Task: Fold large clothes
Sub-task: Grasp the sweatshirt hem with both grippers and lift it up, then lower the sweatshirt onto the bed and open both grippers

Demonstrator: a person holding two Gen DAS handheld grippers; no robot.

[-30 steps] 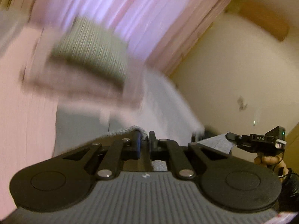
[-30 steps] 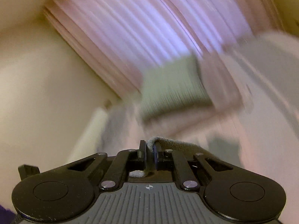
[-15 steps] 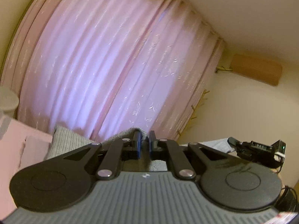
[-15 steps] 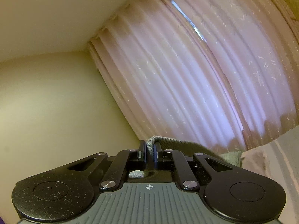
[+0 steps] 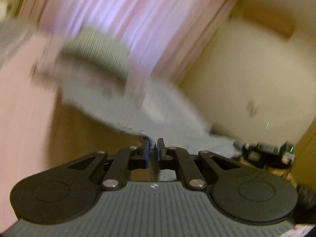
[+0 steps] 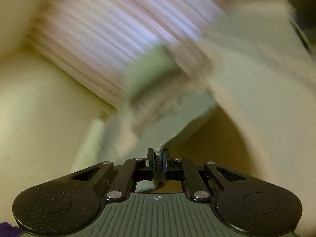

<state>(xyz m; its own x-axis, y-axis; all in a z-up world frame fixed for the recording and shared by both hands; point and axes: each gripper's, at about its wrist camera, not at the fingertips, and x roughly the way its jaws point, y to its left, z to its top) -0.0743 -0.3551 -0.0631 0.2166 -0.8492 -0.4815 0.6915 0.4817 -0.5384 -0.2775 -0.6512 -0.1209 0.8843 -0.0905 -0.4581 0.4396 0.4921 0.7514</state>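
Note:
A large grey garment (image 5: 138,108) stretches out in the air ahead of my left gripper (image 5: 152,141), which is shut on its ribbed hem. My right gripper (image 6: 158,151) is shut on the same grey garment (image 6: 171,136), its ribbed edge running up and to the right from the pads. In the left wrist view my right gripper (image 5: 240,144) shows at the right edge, at the far end of the cloth, with a hand under it. Both views are motion-blurred.
A pink curtain (image 5: 126,19) hangs behind. A greenish striped pillow (image 5: 98,53) lies on a pink bed cover (image 5: 23,90) at the left. A cream wall (image 5: 246,83) fills the right. In the right wrist view the pillow (image 6: 150,71) sits mid-frame under the curtain (image 6: 94,39).
Both grippers swung up toward the curtain and ceiling half a second ago, then came back down. The grey garment now billows out ahead of them, still pinched at both ends.

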